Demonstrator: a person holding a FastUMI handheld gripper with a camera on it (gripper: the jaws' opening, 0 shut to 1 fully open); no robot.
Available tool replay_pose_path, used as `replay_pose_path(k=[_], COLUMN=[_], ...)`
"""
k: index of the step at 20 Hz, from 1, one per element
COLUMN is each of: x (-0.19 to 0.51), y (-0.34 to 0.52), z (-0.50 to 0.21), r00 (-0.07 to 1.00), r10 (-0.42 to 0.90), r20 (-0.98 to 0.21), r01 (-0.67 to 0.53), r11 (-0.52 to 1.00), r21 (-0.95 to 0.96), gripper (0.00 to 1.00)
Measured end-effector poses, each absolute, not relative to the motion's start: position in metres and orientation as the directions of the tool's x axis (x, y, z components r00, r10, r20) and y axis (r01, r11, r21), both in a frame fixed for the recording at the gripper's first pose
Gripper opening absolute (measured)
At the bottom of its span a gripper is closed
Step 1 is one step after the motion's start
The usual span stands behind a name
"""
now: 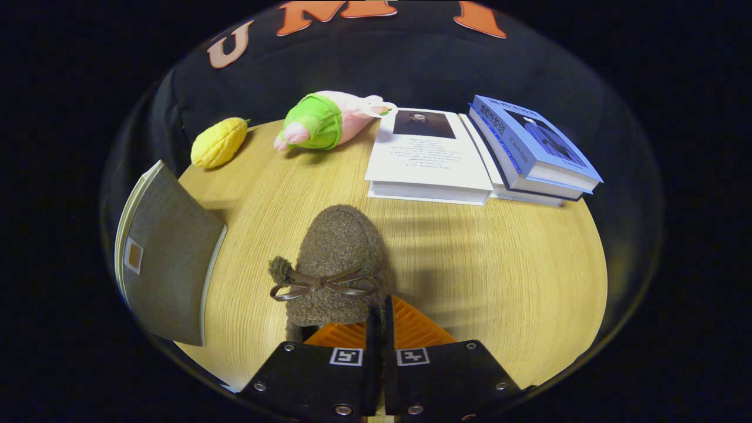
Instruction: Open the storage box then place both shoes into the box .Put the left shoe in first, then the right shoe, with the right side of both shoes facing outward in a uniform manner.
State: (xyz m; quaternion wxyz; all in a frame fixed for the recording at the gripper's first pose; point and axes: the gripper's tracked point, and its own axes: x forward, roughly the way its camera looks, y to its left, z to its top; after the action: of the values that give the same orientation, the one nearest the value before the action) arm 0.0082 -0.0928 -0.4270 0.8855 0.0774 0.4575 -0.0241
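Jaws nearly closed, seemingly pinching shoe [338, 264]; its heel hidden.

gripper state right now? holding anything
Gripper: fingers nearly together, pinched on the rear edge of the brown shoe, holding it over the table.

Brown fuzzy shoe [338, 258], yellow plush [218, 142]

Shoe [338, 264] just ahead of gripper [379, 314]; books [531, 150] beyond, box [164, 264] left.
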Motion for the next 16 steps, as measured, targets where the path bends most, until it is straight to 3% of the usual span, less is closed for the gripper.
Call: replay_pose_path(k=[6,16], x=[0.009,0.017], y=[-0.086,-0.045], z=[-0.41,-0.311], r00=[0.569,0.656], r10=[0.043,0.104], r20=[-0.821,-0.748], r01=[0.231,0.21], r11=[0.95,0.926], r21=[0.21,0.313], gripper=[0.02,0.02])
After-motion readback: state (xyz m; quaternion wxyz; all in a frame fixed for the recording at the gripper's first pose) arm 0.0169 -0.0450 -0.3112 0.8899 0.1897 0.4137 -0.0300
